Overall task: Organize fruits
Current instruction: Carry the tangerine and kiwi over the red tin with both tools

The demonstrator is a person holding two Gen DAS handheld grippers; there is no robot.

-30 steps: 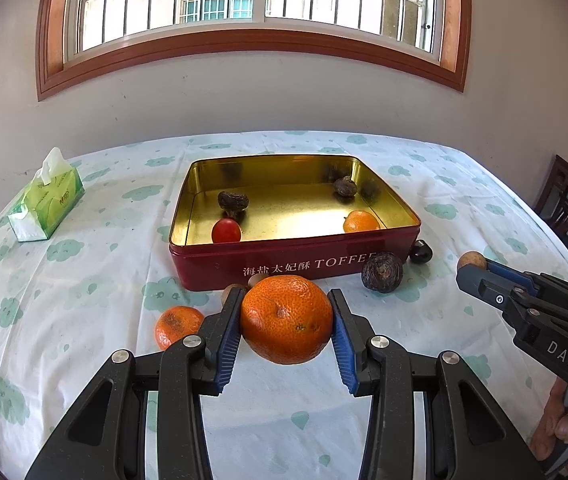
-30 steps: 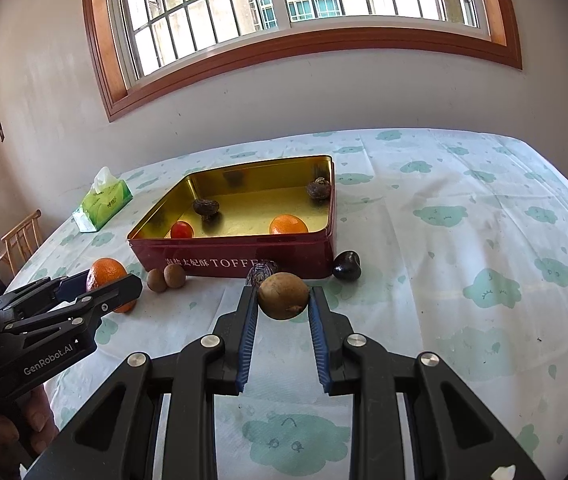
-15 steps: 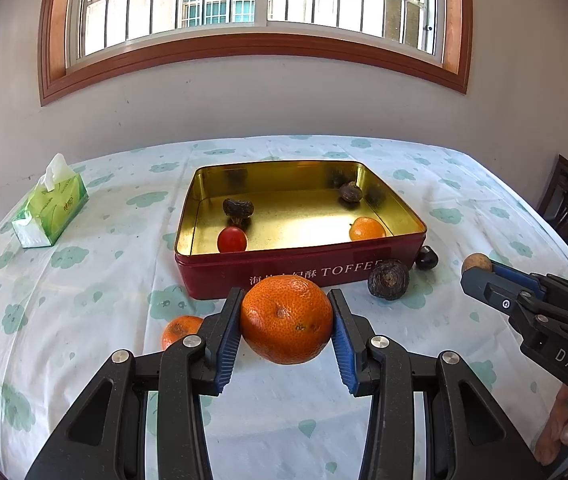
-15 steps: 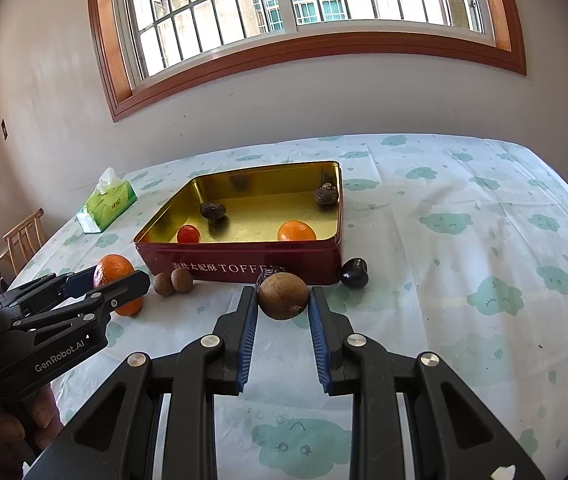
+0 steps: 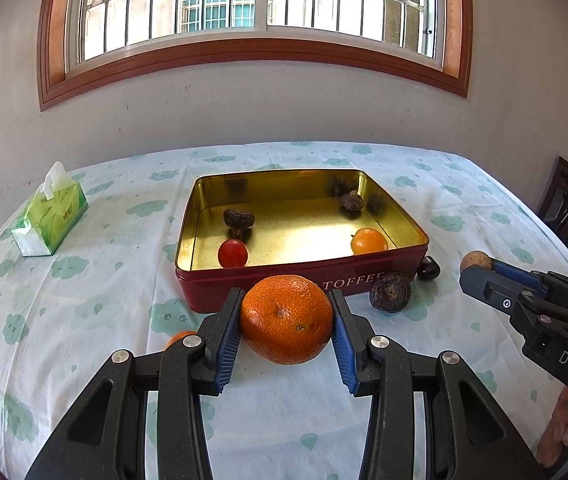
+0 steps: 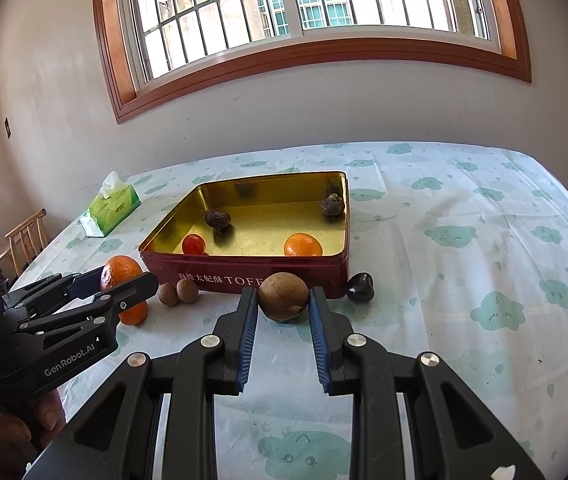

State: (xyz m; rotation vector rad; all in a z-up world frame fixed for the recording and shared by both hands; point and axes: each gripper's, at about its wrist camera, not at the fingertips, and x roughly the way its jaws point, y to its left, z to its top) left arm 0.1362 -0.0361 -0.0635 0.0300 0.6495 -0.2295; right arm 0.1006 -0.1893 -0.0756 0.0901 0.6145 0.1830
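A large orange point(image 5: 286, 319) is clamped in the left claw point(image 5: 286, 320), held above the bench point(image 5: 83, 280) just near of the red tin point(image 5: 267, 284). A brown round fruit point(image 6: 283, 297) is clamped in the right claw point(image 6: 283, 300), also just near of the tin's front wall. Four fruits are already seen inside the tin. To do this step well, each fruit should be lifted clear of the front wall, carried over a bare patch of the gold floor, lowered close, and only then released, so that rolling is avoided.
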